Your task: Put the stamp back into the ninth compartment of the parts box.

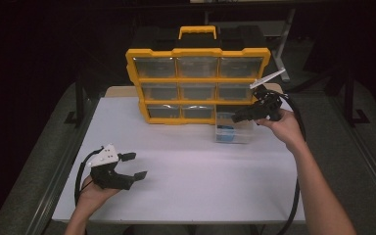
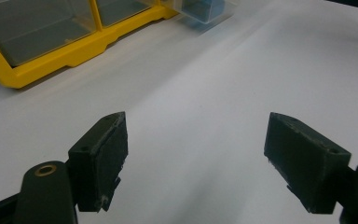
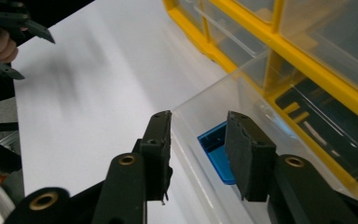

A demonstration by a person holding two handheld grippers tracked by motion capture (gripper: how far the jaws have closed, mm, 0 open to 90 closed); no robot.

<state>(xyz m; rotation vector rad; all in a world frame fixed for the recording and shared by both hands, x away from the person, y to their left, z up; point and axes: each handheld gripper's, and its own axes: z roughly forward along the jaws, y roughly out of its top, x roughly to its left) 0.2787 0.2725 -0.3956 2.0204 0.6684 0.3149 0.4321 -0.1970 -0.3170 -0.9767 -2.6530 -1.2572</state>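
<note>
The right tool (image 3: 198, 156) hangs over the clear drawer's (image 3: 205, 105) near wall, jaws apart on either side. The left tool (image 2: 193, 158) rests wide apart above the white desk (image 2: 205, 93)

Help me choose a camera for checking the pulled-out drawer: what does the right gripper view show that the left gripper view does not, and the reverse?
Right gripper view alone: the right gripper with its jaws straddling the near wall of the clear drawer without pressing it, the empty slot the drawer came from, and the other gripper at far left.

Left gripper view alone: the left gripper, jaws wide apart over bare table.

Both: the yellow organizer, the drawer, and the blue item inside it, far off and small in the left gripper view.
</note>
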